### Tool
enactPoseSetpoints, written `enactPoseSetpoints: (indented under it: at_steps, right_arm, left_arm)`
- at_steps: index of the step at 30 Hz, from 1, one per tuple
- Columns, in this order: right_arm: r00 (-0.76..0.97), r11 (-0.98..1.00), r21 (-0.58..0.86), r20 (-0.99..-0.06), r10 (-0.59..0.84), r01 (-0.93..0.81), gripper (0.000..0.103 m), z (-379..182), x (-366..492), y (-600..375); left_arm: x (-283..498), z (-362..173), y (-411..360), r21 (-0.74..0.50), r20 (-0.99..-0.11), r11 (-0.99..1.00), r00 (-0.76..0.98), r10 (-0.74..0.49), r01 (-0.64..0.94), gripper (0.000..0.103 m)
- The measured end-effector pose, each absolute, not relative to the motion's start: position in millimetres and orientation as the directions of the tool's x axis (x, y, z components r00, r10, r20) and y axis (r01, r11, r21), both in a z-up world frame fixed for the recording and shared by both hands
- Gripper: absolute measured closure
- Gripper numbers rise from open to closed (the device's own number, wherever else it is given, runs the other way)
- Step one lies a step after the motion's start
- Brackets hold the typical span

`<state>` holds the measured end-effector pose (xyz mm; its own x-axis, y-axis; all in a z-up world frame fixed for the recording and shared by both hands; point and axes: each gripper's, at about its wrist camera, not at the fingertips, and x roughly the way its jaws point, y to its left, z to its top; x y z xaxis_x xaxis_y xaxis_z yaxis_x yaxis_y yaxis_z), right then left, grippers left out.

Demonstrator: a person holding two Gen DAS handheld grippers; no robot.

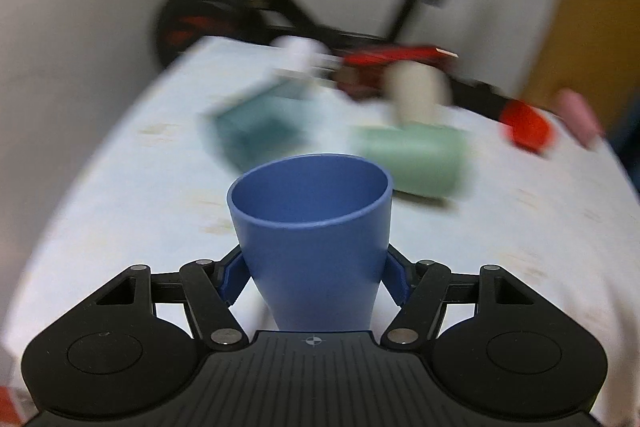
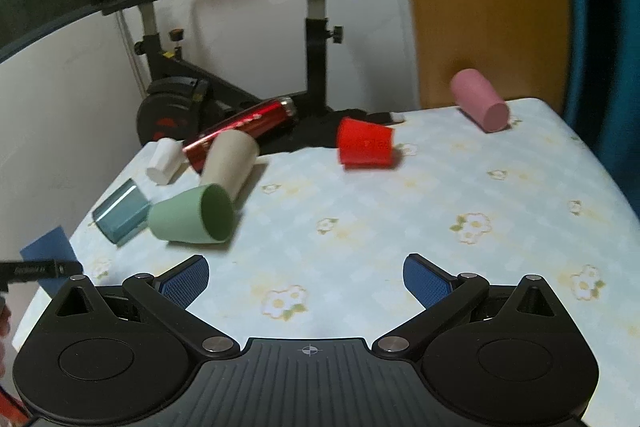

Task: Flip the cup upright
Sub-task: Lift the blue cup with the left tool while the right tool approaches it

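left gripper (image 1: 314, 277) clenches a dark blue plastic cup (image 1: 310, 227), mouth up, base hidden; background cups blurred. right gripper (image 2: 306, 277) spread wide, holding nothing.

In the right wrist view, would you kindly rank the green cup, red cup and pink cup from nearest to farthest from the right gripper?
From the right gripper:
1. Green cup, on its side, near left.
2. Red cup, mid-table, centre.
3. Pink cup, on its side, far right corner.
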<state>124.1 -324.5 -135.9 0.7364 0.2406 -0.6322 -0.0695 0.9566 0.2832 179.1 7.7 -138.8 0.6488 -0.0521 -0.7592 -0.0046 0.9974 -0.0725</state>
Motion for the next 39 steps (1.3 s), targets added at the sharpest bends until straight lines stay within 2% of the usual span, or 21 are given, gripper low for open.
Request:
enactPoseSetpoints:
  at_steps: [6, 13, 18, 23, 29, 32, 34, 37, 39]
  right_arm:
    - [0.761, 0.971, 0.237, -0.628, 0.164, -0.014, 0.000, -134.2, 109.9, -357.8]
    - [0.766, 0.973, 0.225, -0.634, 0.108, 0.049, 0.000, -139.0, 94.3, -391.7]
    - [0.756, 0.969, 0.234, -0.648, 0.094, 0.080, 0.000, -146.0, 90.8, -403.6]
    - [0.750, 0.967, 0.242, -0.653, 0.103, 0.078, 0.000, -147.4, 92.1, -401.7]
    - [0.736, 0.958, 0.282, -0.658, 0.159, 0.044, 0.000, -149.1, 95.6, -395.9]
    - [0.714, 0.954, 0.300, -0.673, 0.191, 0.027, 0.000, -153.2, 102.0, -389.0]
    - [0.694, 0.948, 0.317, -0.685, 0.223, 0.009, 0.000, -156.5, 106.4, -382.6]
    - [0.662, 0.948, 0.318, -0.704, 0.256, -0.028, 0.000, -159.9, 115.5, -367.0]
    - [0.643, 0.947, 0.316, -0.713, 0.280, -0.062, 0.000, -160.5, 123.4, -352.4]
  left_arm:
    - [184.8, -155.8, -90.0, -0.123, -0.759, 0.981, 0.623, -0.192, 0.152, 0.033]
    - [192.5, -169.9, -163.8, -0.052, -0.743, 0.970, 0.640, -0.197, 0.238, 0.033]
    - [201.5, -176.0, -174.7, -0.062, -0.760, 0.960, 0.611, -0.222, 0.272, 0.033]
    - [212.8, -186.7, -162.1, -0.137, -0.799, 0.961, 0.547, -0.250, 0.239, 0.032]
    - [194.6, -169.3, -135.0, -0.220, -0.768, 0.948, 0.558, -0.314, 0.230, 0.028]
    - [174.2, -152.4, -119.6, -0.184, -0.716, 0.955, 0.634, -0.293, 0.234, 0.023]
    - [159.1, -143.7, -105.5, -0.127, -0.669, 0.972, 0.706, -0.232, 0.200, 0.023]
    - [142.4, -139.1, -79.2, -0.047, -0.612, 0.995, 0.786, -0.095, 0.084, 0.023]
    - [137.2, -140.0, -59.6, -0.053, -0.597, 0.999, 0.801, -0.035, 0.004, 0.023]
